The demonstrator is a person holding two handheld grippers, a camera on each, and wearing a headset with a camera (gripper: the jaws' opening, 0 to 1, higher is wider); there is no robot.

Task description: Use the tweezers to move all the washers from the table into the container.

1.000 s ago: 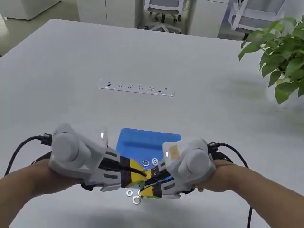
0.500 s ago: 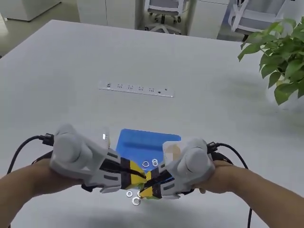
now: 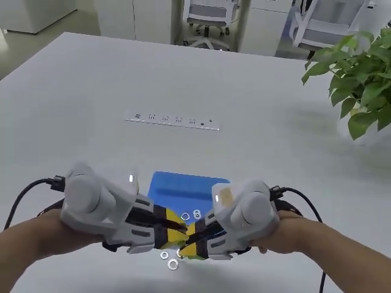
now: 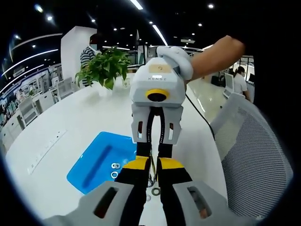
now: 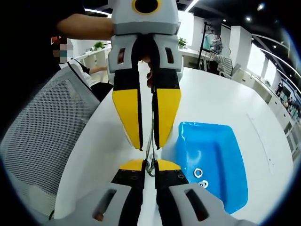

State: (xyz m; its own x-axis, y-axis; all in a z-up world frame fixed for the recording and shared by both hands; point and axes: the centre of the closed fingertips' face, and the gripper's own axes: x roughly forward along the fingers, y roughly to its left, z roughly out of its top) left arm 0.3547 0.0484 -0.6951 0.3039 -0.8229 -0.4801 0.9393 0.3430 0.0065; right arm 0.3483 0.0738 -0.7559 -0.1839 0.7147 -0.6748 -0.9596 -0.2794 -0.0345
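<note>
Where the left gripper (image 4: 153, 164) and the right gripper (image 5: 150, 165) meet tip to tip near the front edge of the table (image 3: 91, 91), we find the tweezers (image 5: 149, 154) running between them as a thin metal strip. In the right gripper view, one end of the tweezers sits between that gripper's own yellow pads (image 5: 133, 165), and the other end passes up between the long yellow pads of the left gripper opposite. We read both pairs of jaws as drawn together on the tweezers, with just a slit left between the pads; the exact contact points are too thin to make out. In the head view the gripper bodies cover the tweezers, so we cannot trace them there. The container (image 3: 183, 182), a shallow blue tray, lies on the table just beyond the grippers, and its near edge is hidden behind them. Two washers (image 3: 185, 216) lie inside it, side by side, close to that hidden edge. Loose washers (image 3: 173, 264) lie on the bare table just below the gripper tips: we count two with certainty, while a possible third is partly covered by the right gripper. A power strip (image 3: 171, 119) lies well beyond the container. A plant (image 3: 360, 79) is cut off by the right edge of the head view.
</note>
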